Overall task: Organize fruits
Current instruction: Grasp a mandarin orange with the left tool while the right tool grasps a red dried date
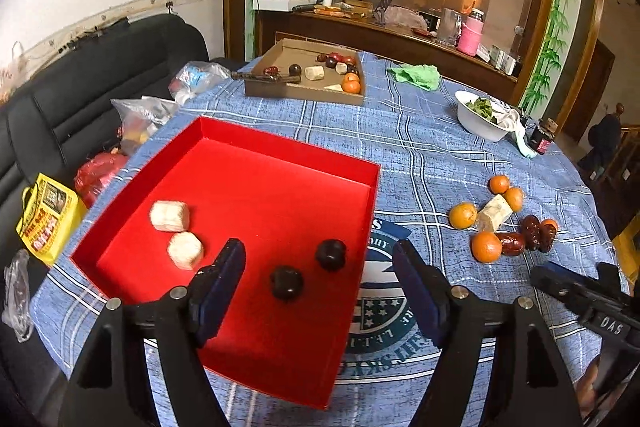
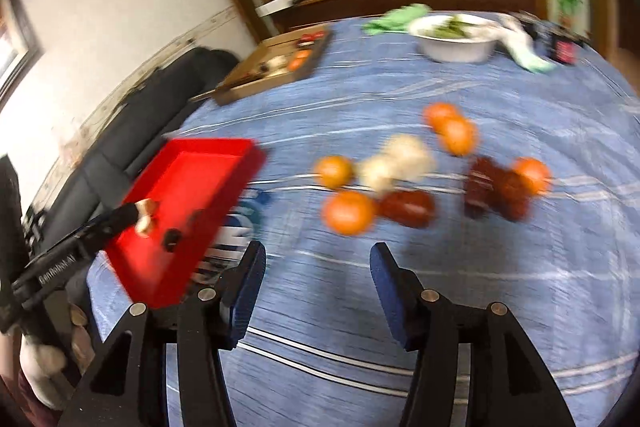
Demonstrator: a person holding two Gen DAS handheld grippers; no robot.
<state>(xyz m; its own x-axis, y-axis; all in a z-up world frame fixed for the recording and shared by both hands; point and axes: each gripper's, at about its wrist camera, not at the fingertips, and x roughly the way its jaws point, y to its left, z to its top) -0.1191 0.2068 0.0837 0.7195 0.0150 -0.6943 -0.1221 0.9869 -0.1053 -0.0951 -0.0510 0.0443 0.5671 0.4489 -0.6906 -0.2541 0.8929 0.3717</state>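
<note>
A red tray (image 1: 288,157) lies on the blue checked tablecloth and holds two pale peeled chunks (image 1: 170,215) and two dark round fruits (image 1: 286,281). My left gripper (image 1: 320,263) is open and empty just above the tray's near right part. To the right lies a loose pile: several oranges (image 1: 486,247), a pale chunk (image 1: 494,213) and dark red dates (image 1: 536,231). My right gripper (image 2: 318,259) is open and empty, short of that pile (image 2: 349,211); its view is blurred. The red tray also shows in the right wrist view (image 2: 192,183).
A cardboard box (image 1: 304,93) with more fruit stands at the table's far side. A white bowl (image 1: 478,125) of greens, a green cloth (image 1: 416,75) and a small jar (image 1: 542,139) are at the far right. A black sofa (image 1: 80,95) with plastic bags is left of the table.
</note>
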